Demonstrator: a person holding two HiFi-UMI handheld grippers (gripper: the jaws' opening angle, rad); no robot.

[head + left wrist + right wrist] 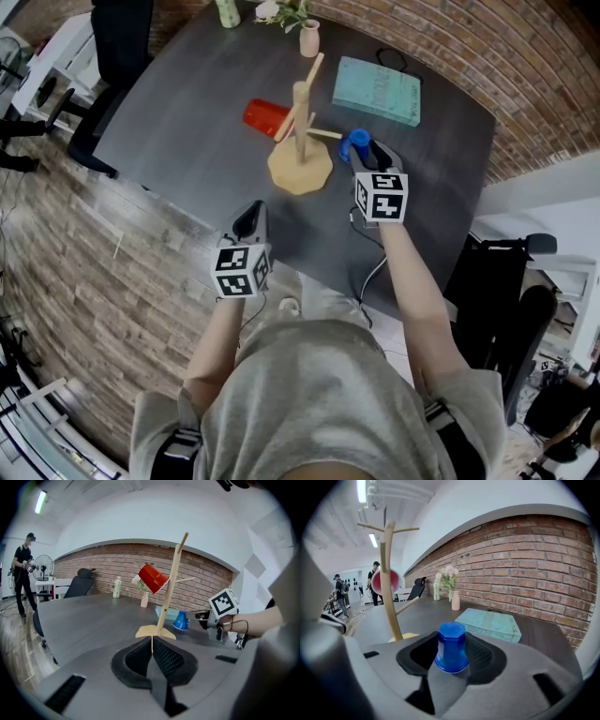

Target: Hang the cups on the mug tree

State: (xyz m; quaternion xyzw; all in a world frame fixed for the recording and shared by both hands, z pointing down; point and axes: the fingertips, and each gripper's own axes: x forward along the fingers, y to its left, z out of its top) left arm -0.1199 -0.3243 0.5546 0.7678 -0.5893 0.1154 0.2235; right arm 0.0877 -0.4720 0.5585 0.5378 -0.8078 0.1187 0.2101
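The dark table bears the tree, a wooden post on a flat base with pegs slanting out from it. Everything else is placed from that tree, as the head view shows it.

Beyond the tree and to its right lies a teal book, flat on the table.

The left gripper is near the table's front edge, well apart from the tree on its near left. Its jaws are pressed together with nothing between them, and they point at the tree's base.

The right gripper is just right of the tree's base, pinching the blue cup. The cup is upside down, flat bottom up and mouth down, with a pad against each side (whether its rim touches the table I cannot tell). It sits close to the tip of a low peg but is not on it.

The red cup hangs tilted on a peg on the tree's left side, high on the post.

A pink vase with flowers stands beyond the tree, near the far edge, and a pale bottle stands beyond the tree to the left.
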